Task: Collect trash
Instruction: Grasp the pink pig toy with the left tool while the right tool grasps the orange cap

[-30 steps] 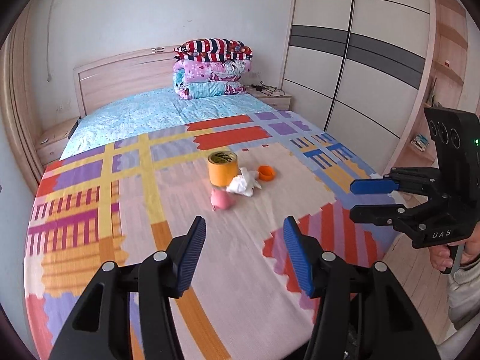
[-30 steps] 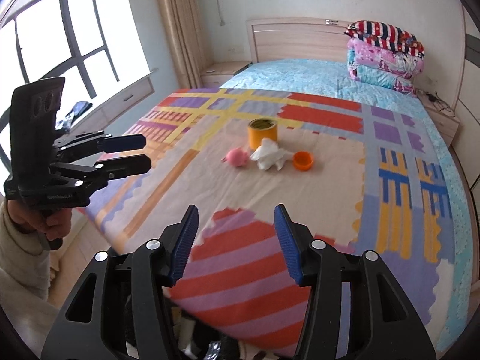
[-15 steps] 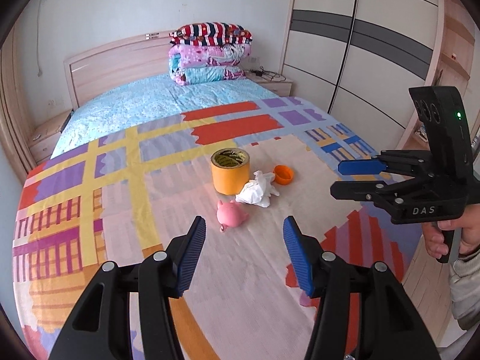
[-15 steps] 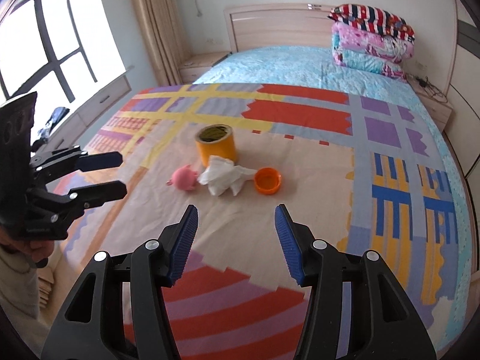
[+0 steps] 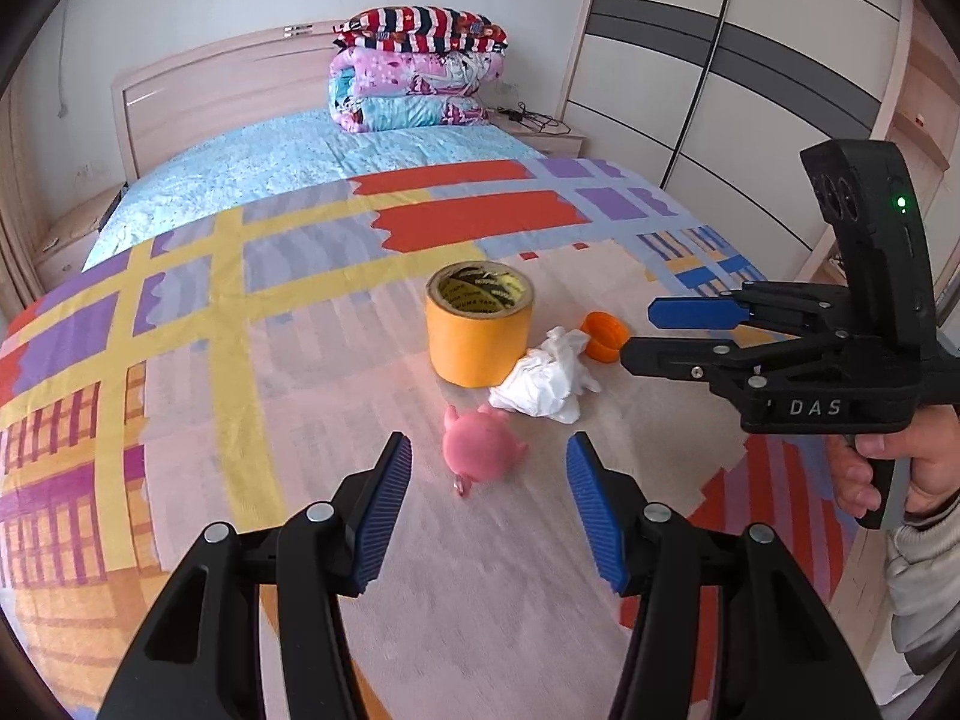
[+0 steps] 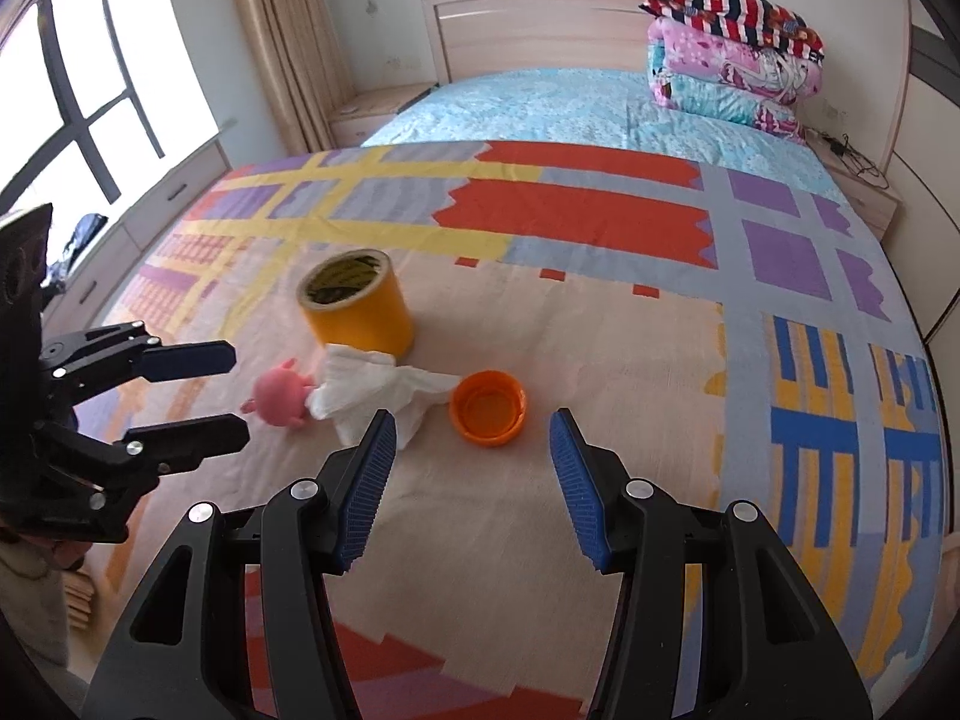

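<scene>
Four small items are clustered mid-bed on the patterned bedspread [image 5: 198, 324]: a crumpled white tissue [image 5: 543, 381], an orange bottle cap [image 5: 606, 337], a yellow tape roll [image 5: 479, 324] and a pink pig toy [image 5: 480, 447].

Layout, from the right wrist view: the tissue [image 6: 375, 393] is seen touching the base of the tape roll [image 6: 357, 306], with the pig toy [image 6: 281, 395] pressed against its left edge and the cap [image 6: 489, 408] just beside its right tip, open side up. The tape roll is stood on end.

Left gripper [image 5: 489, 510] – jaws are held partly open, nothing between the pads. It is pointed down at the bed, with the pig toy framed just past the fingertips and not touched. In the right wrist view the same gripper [image 6: 207, 396] is seen from the side at the left edge, near the pig toy, apart from it.

Right gripper [image 6: 474, 474] – jaws likewise partly open and empty. The cap and the tissue tip are framed just beyond its fingertips; no contact is visible. In the left wrist view it [image 5: 663, 333] is seen side-on at the right, held by a hand [image 5: 888, 462] in a light sleeve, tips close to the cap.

Folded quilts [image 5: 420, 69] are stacked at the headboard [image 5: 222, 87], well apart from the cluster.
</scene>
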### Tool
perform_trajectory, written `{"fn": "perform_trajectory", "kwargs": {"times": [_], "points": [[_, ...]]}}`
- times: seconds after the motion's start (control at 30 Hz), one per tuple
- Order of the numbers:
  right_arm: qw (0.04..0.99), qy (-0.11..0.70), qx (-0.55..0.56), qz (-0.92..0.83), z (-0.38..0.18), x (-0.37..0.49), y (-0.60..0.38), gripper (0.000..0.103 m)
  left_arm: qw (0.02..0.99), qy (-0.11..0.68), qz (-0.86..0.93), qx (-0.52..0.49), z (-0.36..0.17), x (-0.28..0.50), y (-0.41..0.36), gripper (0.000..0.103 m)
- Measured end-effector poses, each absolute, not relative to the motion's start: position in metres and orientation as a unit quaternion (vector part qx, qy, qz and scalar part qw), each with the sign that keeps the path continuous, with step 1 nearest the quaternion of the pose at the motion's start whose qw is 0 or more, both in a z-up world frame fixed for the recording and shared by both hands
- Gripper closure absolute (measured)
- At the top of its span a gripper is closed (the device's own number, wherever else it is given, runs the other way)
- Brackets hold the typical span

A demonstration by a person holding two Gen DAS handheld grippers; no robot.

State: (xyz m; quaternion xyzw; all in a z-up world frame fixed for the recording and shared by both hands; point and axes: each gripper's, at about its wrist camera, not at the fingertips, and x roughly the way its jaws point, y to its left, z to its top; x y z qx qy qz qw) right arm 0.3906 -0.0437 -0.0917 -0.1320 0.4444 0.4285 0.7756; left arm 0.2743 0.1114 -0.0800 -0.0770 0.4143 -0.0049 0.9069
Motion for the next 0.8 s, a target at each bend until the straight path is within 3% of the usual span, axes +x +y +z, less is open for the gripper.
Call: {"fn": "perform_trajectory", "kwargs": {"times": [0.23,0.27,0.3,0.4,0.5,0.8], "points": [[0.772,0.45,-0.138,0.427,-0.101,0.394,-0.036,0.063,0.903,0.421,-0.01,-0.085,-0.09,0.283,0.113,0.051],[0.773,0.45,-0.141,0.425,-0.102,0.394,-0.036,0.073,0.902,0.421,-0.011,-0.088,-0.091,0.284,0.113,0.052],[0.773,0.45,-0.14,0.425,-0.103,0.395,-0.036,0.074,0.902,0.422,-0.014,-0.09,-0.091,0.285,0.112,0.054],[0.775,0.449,-0.137,0.422,-0.103,0.395,-0.037,0.074,0.901,0.424,-0.014,-0.089,-0.093,0.287,0.11,0.071],[0.777,0.448,-0.133,0.421,-0.1,0.394,-0.042,0.074,0.904,0.421,-0.01,-0.077,-0.09,0.283,0.107,0.078],[0.782,0.434,-0.139,0.425,-0.081,0.379,-0.057,0.074,0.908,0.413,-0.018,-0.066,-0.075,0.262,0.095,0.078]]}}
